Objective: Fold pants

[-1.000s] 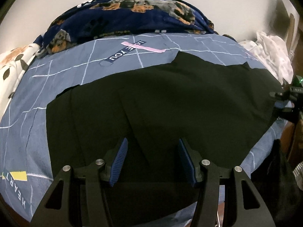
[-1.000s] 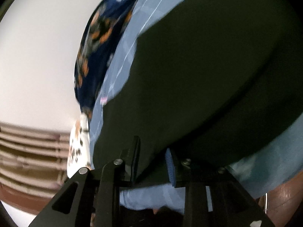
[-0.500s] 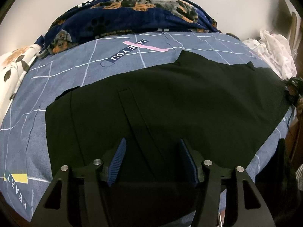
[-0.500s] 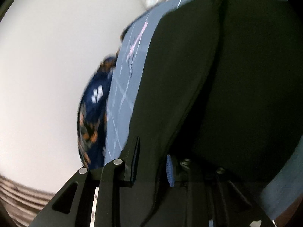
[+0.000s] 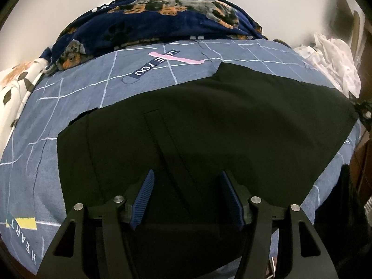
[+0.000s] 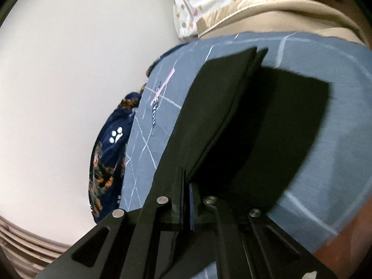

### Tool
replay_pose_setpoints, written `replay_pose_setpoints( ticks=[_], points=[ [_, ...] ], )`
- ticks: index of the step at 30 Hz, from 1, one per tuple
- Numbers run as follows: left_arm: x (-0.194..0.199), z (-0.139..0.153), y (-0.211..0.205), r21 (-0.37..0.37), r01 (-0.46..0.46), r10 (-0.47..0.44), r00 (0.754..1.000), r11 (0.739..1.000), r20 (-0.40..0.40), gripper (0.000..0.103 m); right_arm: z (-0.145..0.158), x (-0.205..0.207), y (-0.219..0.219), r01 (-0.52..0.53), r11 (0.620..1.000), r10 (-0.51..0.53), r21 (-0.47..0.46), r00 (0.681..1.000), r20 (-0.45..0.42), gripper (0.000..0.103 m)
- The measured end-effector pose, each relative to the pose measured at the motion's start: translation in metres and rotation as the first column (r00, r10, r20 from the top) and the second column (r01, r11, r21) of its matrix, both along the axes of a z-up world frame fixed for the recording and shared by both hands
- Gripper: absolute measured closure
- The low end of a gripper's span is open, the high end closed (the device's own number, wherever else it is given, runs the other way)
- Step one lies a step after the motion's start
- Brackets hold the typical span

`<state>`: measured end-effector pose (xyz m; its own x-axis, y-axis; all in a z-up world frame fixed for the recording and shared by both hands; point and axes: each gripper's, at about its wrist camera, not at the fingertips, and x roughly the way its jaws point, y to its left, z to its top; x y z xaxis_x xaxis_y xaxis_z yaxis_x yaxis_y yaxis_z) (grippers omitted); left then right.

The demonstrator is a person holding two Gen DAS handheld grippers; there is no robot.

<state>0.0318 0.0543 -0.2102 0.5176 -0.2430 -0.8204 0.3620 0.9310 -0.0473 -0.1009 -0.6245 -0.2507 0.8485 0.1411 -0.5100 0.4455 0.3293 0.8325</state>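
Left wrist view: the black pants (image 5: 197,139) lie spread flat across the blue grid-printed bedsheet (image 5: 76,107), with a dog-print blanket (image 5: 162,21) bunched along the far side against the wall and white spotted bedding (image 5: 334,62) at the right corner. The left claw (image 5: 186,197) hangs over the near part of the pants with its blue pads apart and nothing pressed between them. Right wrist view: the right claw (image 6: 187,205) has its pads brought together on the edge of the pants (image 6: 220,107); the cloth rises from the sheet (image 6: 337,139) as a raised flap running away from the claw, while the layer beneath stays flat on the bed. A cream pillow or cushion (image 6: 267,14) sits beyond the sheet's far edge. Step in hand, as judged: the end of the pants is pinched by the right claw and a fold is starting. The next move calls for carrying that pinched edge over the flat portion toward the other end, keeping the two layers aligned, with the left claw free to steady or pinch the near edge
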Motion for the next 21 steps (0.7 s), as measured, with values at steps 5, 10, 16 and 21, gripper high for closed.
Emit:
replay_pose_setpoints(
  ticks=[5,10,16,21],
  points=[
    [-0.001,0.0,0.003,0.003,0.008,-0.008,1.0,1.0,0.005,0.043,-0.013,-0.026,-0.004,0.028,0.999,-0.027,0.03,0.999,-0.017,0.099],
    [-0.003,0.0,0.006,0.005,0.021,-0.021,1.0,1.0,0.008,0.042,-0.023,-0.036,-0.011,0.06,0.996,-0.06,0.072,0.998,-0.011,0.099],
    [-0.003,-0.001,0.007,0.003,0.023,-0.023,1.0,1.0,0.008,0.042,-0.023,-0.041,-0.008,0.08,0.992,-0.081,0.095,0.997,0.006,0.099],
    [-0.002,0.0,0.009,-0.002,0.037,-0.037,0.999,0.999,-0.005,0.042,-0.013,-0.043,-0.008,0.099,0.992,-0.1,0.084,0.995,0.003,0.1]
  ],
)
